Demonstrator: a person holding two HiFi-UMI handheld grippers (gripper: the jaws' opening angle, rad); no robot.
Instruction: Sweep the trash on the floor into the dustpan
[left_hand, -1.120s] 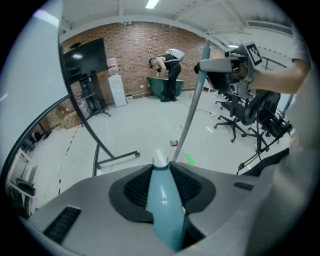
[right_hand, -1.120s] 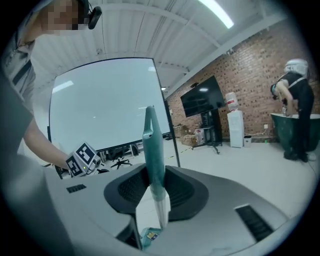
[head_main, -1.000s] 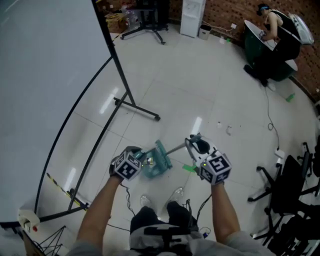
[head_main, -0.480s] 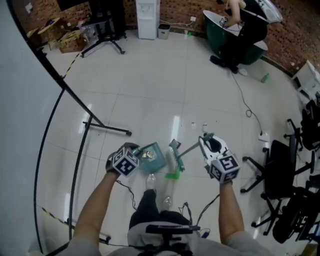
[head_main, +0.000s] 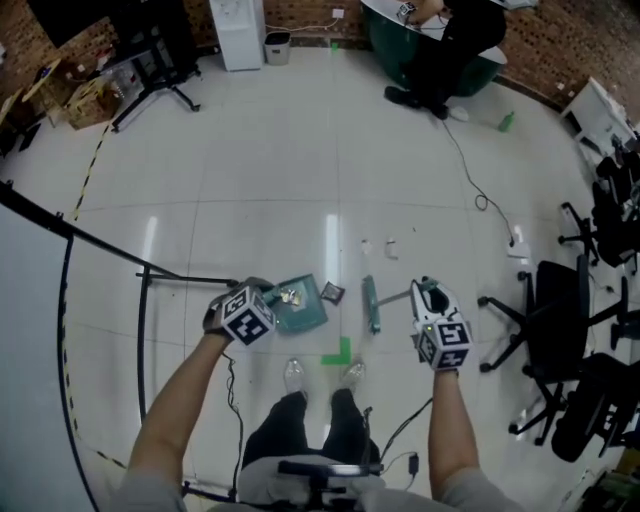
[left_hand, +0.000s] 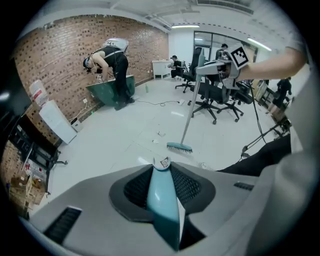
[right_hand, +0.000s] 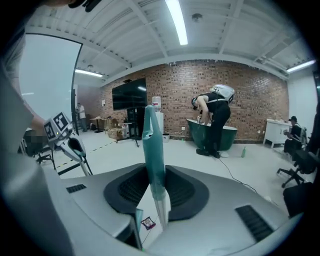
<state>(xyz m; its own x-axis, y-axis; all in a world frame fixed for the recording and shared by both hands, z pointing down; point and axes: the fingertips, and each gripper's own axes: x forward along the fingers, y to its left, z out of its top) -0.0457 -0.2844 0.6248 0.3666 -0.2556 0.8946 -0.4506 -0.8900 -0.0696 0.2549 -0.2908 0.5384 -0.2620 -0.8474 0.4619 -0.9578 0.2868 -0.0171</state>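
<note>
**Clamped on dustpan and broom, one wrapper loose between**

Saw a black stand frame (head_main: 140, 275) at the far left of the head view, on white tiled floor (head_main: 250, 180). Found the left gripper (head_main: 262, 298) next, pointed steeply down. Read its jaws in the left gripper view as squeezed tight on the teal dustpan handle (left_hand: 164, 200), one pad on either side.

Placed the dustpan (head_main: 305, 314) just right of that gripper, ahead of the person's shoes (head_main: 293, 375). Spotted crumpled trash (head_main: 290, 295) already inside the pan. Couldn't tell pan resting on the tile from pan held just above it.

Spotted a small dark wrapper (head_main: 332, 293) loose on the floor, just beside the pan's right edge, between the pan and the broom head (head_main: 371, 303). Noted a green tape mark (head_main: 338, 352) on the tile, nearer the shoes.

Logged the broom head down at floor level, near the wrapper but apart from it. Marked two white scraps (head_main: 365, 243) farther out on the floor, beyond the broom head.

Traced the broom handle (right_hand: 154, 145) from the head rightward into the right gripper (head_main: 428, 295). Read those jaws in the right gripper view as gripped on the teal handle.

Caught a person (head_main: 450, 25) bent over a green tub (head_main: 385, 45) at the far end, well apart from the sweeping spot. Counted black office chairs (head_main: 550, 310) at the far right.
</note>
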